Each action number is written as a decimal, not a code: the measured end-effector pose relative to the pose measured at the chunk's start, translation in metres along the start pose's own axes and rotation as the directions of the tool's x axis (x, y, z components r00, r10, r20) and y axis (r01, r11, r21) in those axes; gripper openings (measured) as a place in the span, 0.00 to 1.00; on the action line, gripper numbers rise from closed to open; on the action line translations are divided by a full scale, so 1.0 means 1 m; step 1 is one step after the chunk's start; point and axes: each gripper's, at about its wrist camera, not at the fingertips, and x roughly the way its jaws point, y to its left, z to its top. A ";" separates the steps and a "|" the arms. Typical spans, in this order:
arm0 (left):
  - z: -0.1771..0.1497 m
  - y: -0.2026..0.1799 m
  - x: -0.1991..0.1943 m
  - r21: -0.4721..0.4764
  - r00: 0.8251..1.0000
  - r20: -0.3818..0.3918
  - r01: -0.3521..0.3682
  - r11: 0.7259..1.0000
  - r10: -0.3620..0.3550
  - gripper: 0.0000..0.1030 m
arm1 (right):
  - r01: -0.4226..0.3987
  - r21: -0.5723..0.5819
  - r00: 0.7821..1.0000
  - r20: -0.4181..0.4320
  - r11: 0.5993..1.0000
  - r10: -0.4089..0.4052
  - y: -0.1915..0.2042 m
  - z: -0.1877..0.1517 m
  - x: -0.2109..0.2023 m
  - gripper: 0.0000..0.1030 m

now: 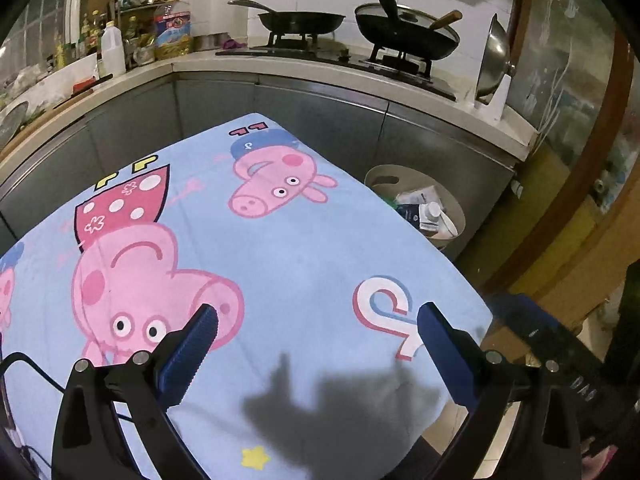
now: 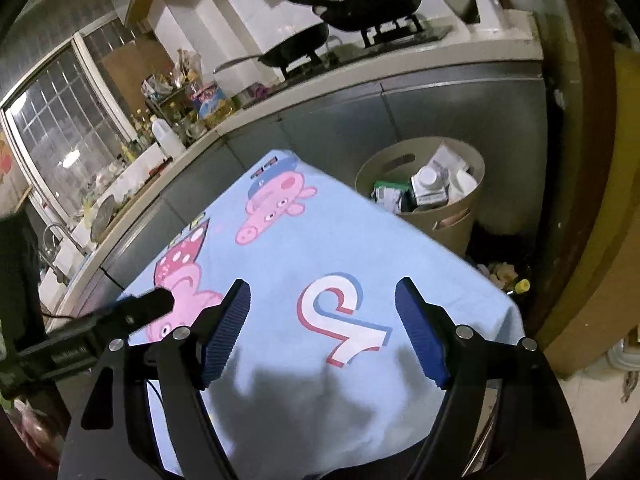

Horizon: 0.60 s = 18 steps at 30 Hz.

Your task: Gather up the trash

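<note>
A beige trash bin (image 1: 384,178) (image 2: 456,220) stands on the floor past the table's far right corner, holding cartons and a white bottle (image 2: 428,184). The table wears a light blue cartoon-pig cloth (image 1: 280,248) (image 2: 312,248) with no loose trash on it. My left gripper (image 1: 318,316) hangs open over the near part of the cloth, nothing between its blue pads. My right gripper (image 2: 322,292) is open too, above the cloth's near right corner, also holding nothing. The left gripper's black body (image 2: 120,312) shows at the left edge of the right wrist view.
A grey kitchen counter (image 1: 320,72) wraps behind the table, with two black pans (image 1: 304,20) on a stove, a steel lid (image 1: 494,60) propped at the right end, and bottles and jars (image 1: 112,48) at the left. A wooden-framed door (image 1: 580,140) stands right. Scraps (image 2: 504,274) lie on the floor by the bin.
</note>
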 end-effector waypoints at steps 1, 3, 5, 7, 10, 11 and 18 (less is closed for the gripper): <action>-0.001 0.000 -0.003 -0.001 1.000 0.008 -0.001 1.000 0.001 0.96 | 0.002 0.006 1.000 0.009 1.000 -0.002 0.000 0.002 -0.006 0.73; -0.002 0.001 -0.009 0.004 0.999 0.029 -0.018 1.000 0.018 0.96 | 0.006 0.018 1.000 0.028 1.000 -0.006 0.000 0.006 -0.015 0.73; -0.002 0.001 -0.014 0.012 0.997 0.047 -0.056 0.998 0.055 0.96 | 0.011 0.023 0.999 0.043 1.000 -0.012 0.001 0.010 -0.022 0.74; -0.003 0.001 -0.021 0.024 0.994 0.066 -0.092 0.995 0.090 0.96 | 0.010 0.018 0.998 0.058 1.000 -0.011 0.006 0.012 -0.029 0.75; -0.003 0.002 -0.028 0.038 0.988 0.092 -0.132 0.991 0.128 0.96 | -0.002 -0.002 0.997 0.074 1.000 0.002 0.018 0.015 -0.038 0.77; -0.003 0.001 -0.031 0.043 0.985 0.102 -0.147 0.988 0.143 0.96 | -0.006 -0.008 0.997 0.079 1.000 0.007 0.021 0.015 -0.039 0.78; -0.005 0.002 -0.044 0.075 0.974 0.135 -0.194 0.978 0.183 0.96 | -0.013 -0.033 0.992 0.122 0.999 0.017 0.040 0.017 -0.052 0.85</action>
